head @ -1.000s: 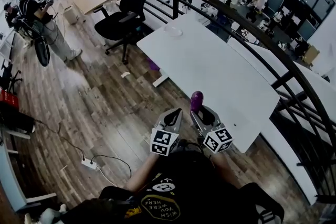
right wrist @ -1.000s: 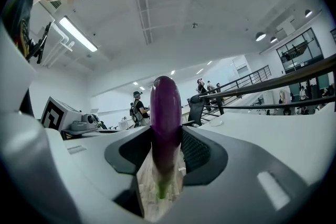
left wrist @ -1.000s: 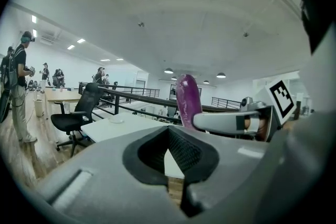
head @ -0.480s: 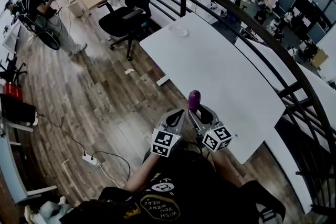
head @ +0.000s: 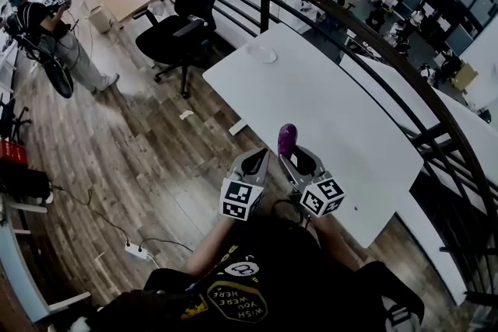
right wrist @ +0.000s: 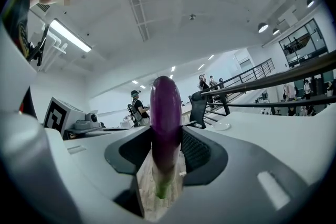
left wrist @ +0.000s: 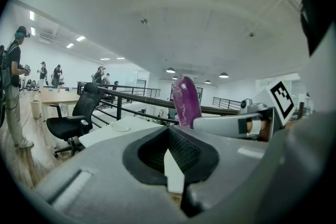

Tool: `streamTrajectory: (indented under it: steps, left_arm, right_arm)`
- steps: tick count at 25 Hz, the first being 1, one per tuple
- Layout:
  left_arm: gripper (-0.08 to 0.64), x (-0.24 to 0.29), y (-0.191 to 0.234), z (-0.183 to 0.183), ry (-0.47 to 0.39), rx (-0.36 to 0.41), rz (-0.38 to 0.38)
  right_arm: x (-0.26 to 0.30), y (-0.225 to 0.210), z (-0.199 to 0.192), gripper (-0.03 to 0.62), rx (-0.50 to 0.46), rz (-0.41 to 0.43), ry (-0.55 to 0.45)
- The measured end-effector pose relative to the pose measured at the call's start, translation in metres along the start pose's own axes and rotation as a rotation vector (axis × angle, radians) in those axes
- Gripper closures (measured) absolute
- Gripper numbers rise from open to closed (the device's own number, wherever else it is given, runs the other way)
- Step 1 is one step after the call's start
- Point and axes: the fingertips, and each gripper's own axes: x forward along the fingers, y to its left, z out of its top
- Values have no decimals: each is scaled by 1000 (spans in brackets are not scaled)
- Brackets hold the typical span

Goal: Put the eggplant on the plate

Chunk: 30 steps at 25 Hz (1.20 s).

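Standing upright in right tongs (head: 298,162): glossy purple eggplant (right wrist: 165,113), stem down.

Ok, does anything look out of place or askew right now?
Nothing stands out. The eggplant stands upright, stem down, in the right gripper; the plate sits empty at the table's far end.

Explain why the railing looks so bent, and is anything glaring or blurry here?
Head view: the wide lens bows the railing and white table; light is even, no glare. Left gripper view: round black border, ceiling lamps as small bright spots. Right gripper view: eggplant fairly sharp, a ceiling strip light overexposed.
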Motion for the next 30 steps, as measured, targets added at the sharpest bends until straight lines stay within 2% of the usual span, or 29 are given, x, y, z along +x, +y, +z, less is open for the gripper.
streamTrajectory:
  steps: [10, 15, 20, 25, 30]
  left_arm:
    - [555, 1, 46, -10, 23, -19, -66]
    - [555, 0, 68, -15, 30, -49, -54]
    - [555, 9, 89, -10, 16, -80, -41]
    - [555, 32, 116, -9, 27, -82, -6]
    - [555, 67, 149, 11, 20, -74, 20]
  right_arm:
    - [53, 14, -3, 411, 5, -53, 1]
    - [77, 18, -16, 411, 9, -49, 56]
    - [98, 15, -13, 411, -4, -34, 75]
    - [130, -8, -11, 411, 5, -16, 90]
    - [170, -37, 12, 411, -12, 16, 71]
